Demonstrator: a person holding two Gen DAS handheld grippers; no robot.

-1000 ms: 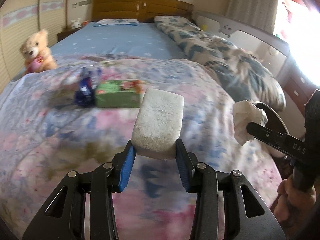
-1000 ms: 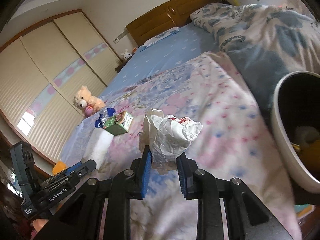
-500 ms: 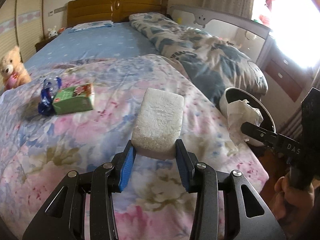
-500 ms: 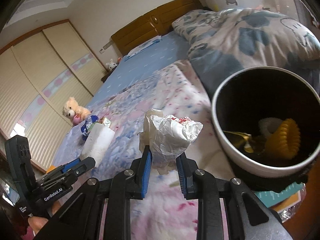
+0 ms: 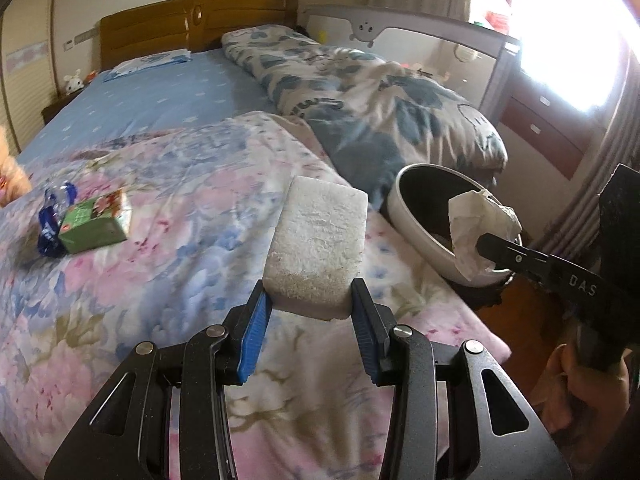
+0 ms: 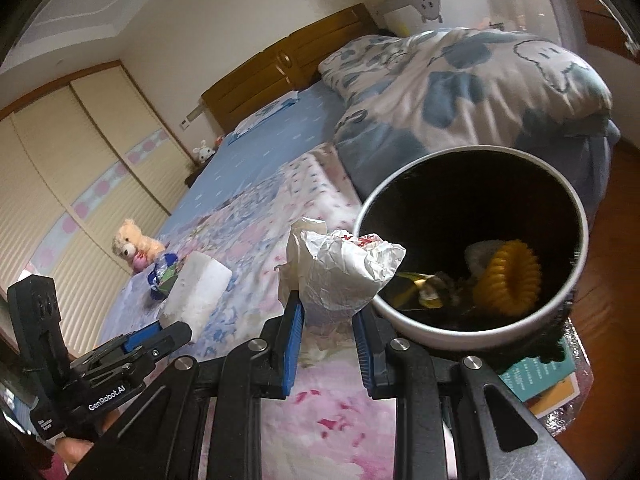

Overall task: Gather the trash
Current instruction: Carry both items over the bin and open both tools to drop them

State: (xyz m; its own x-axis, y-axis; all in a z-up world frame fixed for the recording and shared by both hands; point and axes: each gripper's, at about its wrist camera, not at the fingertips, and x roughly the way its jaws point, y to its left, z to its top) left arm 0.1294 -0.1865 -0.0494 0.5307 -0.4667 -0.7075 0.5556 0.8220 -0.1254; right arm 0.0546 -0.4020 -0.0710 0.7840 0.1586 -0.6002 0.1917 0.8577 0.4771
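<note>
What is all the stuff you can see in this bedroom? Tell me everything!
white block: 1, white, between the left jaws
crumpled paper: 1, white, between the right jaws
bin: 1, white with dark inside, beside the bed's foot
yellow ring: 1, yellow, inside the bin
green carton: 1, green, on the floral quilt
blue wrapper: 1, blue, beside the carton
teddy bear: 1, tan, on the bed
floral quilt: 1, pink and blue, on the bed
headboard: 1, brown wood
left gripper: 1, black and blue
right gripper: 1, black and blue
</note>
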